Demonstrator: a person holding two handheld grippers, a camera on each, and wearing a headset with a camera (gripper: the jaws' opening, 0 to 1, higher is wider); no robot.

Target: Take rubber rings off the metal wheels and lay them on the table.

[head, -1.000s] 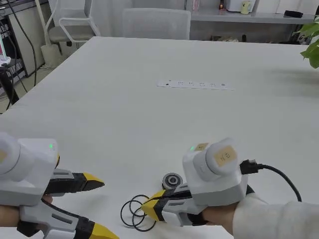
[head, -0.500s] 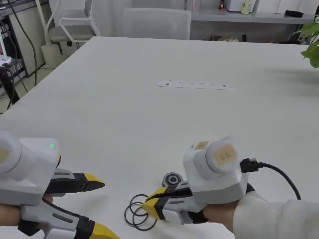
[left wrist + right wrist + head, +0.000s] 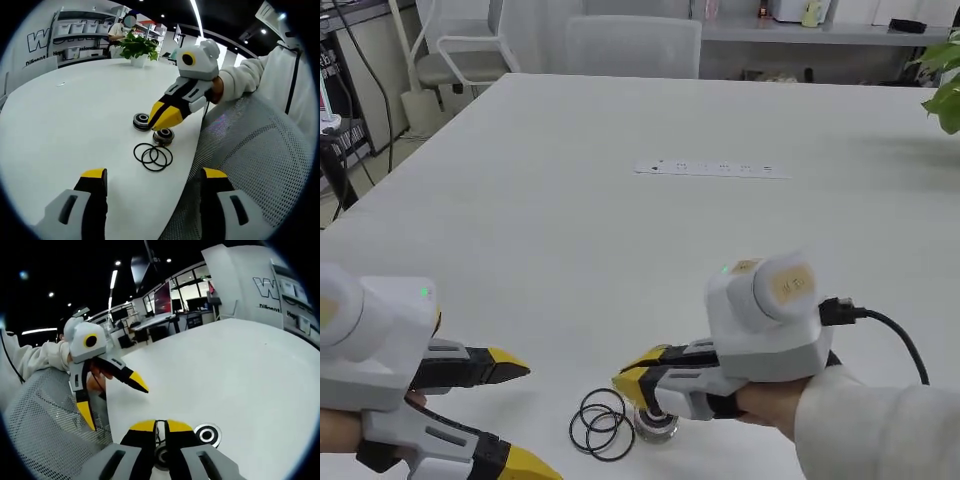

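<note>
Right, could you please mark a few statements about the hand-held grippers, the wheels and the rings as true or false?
1. The left hand-held gripper has its jaws wide open. True.
2. The right hand-held gripper has its jaws spread wide. False: they are shut together, just above a metal wheel.
3. Loose rubber rings lie overlapping on the table. True.
4. A single wheel stands on the table. False: the left gripper view shows a second wheel beside the first.
</note>
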